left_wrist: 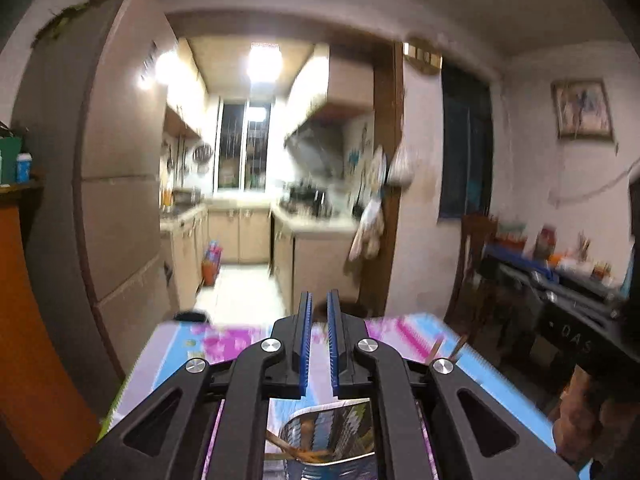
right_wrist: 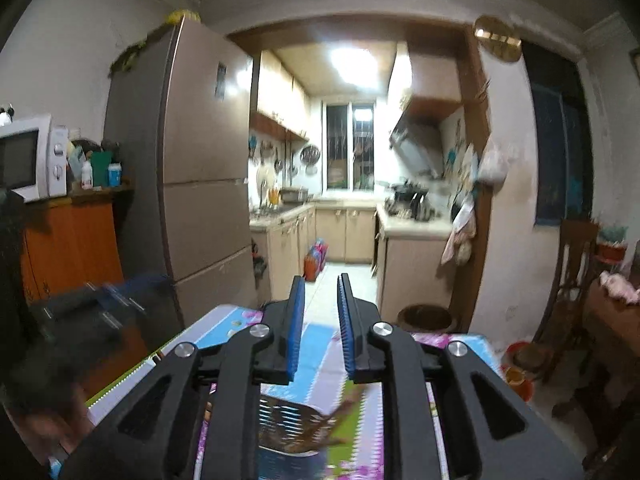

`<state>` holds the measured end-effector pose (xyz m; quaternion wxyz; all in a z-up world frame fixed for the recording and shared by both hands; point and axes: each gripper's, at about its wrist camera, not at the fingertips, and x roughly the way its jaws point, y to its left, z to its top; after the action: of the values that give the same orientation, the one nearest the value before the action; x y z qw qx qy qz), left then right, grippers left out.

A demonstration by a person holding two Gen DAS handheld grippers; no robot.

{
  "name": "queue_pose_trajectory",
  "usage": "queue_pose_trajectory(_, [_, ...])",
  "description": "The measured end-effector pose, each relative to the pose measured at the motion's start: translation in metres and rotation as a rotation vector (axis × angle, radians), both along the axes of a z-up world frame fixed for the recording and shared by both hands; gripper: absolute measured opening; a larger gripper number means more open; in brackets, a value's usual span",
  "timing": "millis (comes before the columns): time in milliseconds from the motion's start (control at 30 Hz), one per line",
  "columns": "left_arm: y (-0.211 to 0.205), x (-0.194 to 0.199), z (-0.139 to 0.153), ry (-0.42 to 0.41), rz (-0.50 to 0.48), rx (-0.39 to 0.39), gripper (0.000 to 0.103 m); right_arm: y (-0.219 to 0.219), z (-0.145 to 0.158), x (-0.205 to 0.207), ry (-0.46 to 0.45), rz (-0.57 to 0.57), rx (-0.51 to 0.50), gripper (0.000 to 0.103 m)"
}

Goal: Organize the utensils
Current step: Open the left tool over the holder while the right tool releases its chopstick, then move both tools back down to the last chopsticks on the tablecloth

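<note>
My left gripper [left_wrist: 319,296] hangs low over a table with a bright patterned cloth [left_wrist: 224,344]; its blue pads stand close together with nothing between them. Under its frame a shiny metal utensil holder [left_wrist: 332,436] with wooden sticks in it shows. More wooden stick tips [left_wrist: 448,348] poke up at its right. My right gripper [right_wrist: 321,280] hovers over the same cloth [right_wrist: 320,344], slightly open and holding nothing. A perforated metal holder [right_wrist: 280,420] with brown wooden utensils [right_wrist: 340,408] lies below it. Both views are motion-blurred.
A tall brown fridge [right_wrist: 200,160] stands at the left of the kitchen doorway. A microwave [right_wrist: 28,160] sits on an orange cabinet. A wooden chair [right_wrist: 572,280] and a round bin [right_wrist: 426,318] are beyond the table's far edge. A person's hand [left_wrist: 592,412] is at right.
</note>
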<state>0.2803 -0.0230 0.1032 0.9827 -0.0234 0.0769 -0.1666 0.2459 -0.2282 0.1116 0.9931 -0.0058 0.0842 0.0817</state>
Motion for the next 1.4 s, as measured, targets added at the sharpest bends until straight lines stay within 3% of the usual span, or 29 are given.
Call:
queue_pose_trajectory(67, [0.017, -0.024, 0.018, -0.055, 0.004, -0.045, 0.012, -0.023, 0.01, -0.026, -0.024, -0.027, -0.014, 0.015])
queue_pose_trajectory(167, [0.056, -0.077, 0.044, -0.158, 0.026, -0.103, 0.034, -0.056, 0.011, -0.066, -0.036, -0.076, -0.062, 0.015])
queue_pose_trajectory(267, [0.084, -0.113, 0.048, -0.195, 0.059, -0.092, 0.039, -0.084, -0.006, -0.105, 0.012, -0.1, -0.091, 0.022])
queue_pose_trajectory(333, [0.105, -0.135, 0.039, -0.185, 0.107, -0.059, 0.05, -0.098, -0.028, -0.128, 0.065, -0.105, -0.102, 0.022])
queue_pose_trajectory(433, [0.129, -0.152, 0.009, -0.111, 0.17, -0.033, 0.058, -0.104, -0.08, -0.173, 0.159, -0.111, -0.126, 0.022])
queue_pose_trajectory(567, [0.156, -0.167, -0.06, 0.031, 0.261, 0.027, 0.059, -0.081, -0.17, -0.235, 0.263, -0.129, -0.178, 0.022])
queue_pose_trajectory(633, [0.158, -0.175, -0.092, 0.106, 0.258, 0.027, 0.058, -0.063, -0.207, -0.26, 0.311, -0.116, -0.178, 0.021])
queue_pose_trajectory(667, [0.157, -0.18, -0.116, 0.17, 0.238, 0.022, 0.058, -0.053, -0.222, -0.271, 0.334, -0.11, -0.162, 0.021])
queue_pose_trajectory(800, [0.153, -0.189, -0.166, 0.302, 0.211, -0.007, 0.054, -0.022, -0.252, -0.296, 0.357, -0.09, -0.138, 0.021])
queue_pose_trajectory(933, [0.148, -0.186, -0.191, 0.364, 0.211, -0.017, 0.054, -0.016, -0.267, -0.297, 0.389, -0.08, -0.095, 0.021])
queue_pose_trajectory(1167, [0.139, -0.161, -0.197, 0.416, 0.207, -0.001, 0.054, -0.025, -0.283, -0.292, 0.442, -0.11, -0.035, 0.016])
queue_pose_trajectory(1233, [0.14, -0.142, -0.199, 0.45, 0.213, -0.017, 0.054, -0.025, -0.287, -0.292, 0.442, -0.11, -0.015, 0.013])
queue_pose_trajectory(1267, [0.142, -0.129, -0.199, 0.471, 0.224, -0.031, 0.054, -0.026, -0.287, -0.294, 0.439, -0.111, -0.013, 0.005])
queue_pose_trajectory(1400, [0.148, -0.053, -0.203, 0.58, 0.253, -0.122, 0.054, -0.027, -0.288, -0.295, 0.433, -0.118, -0.007, 0.006])
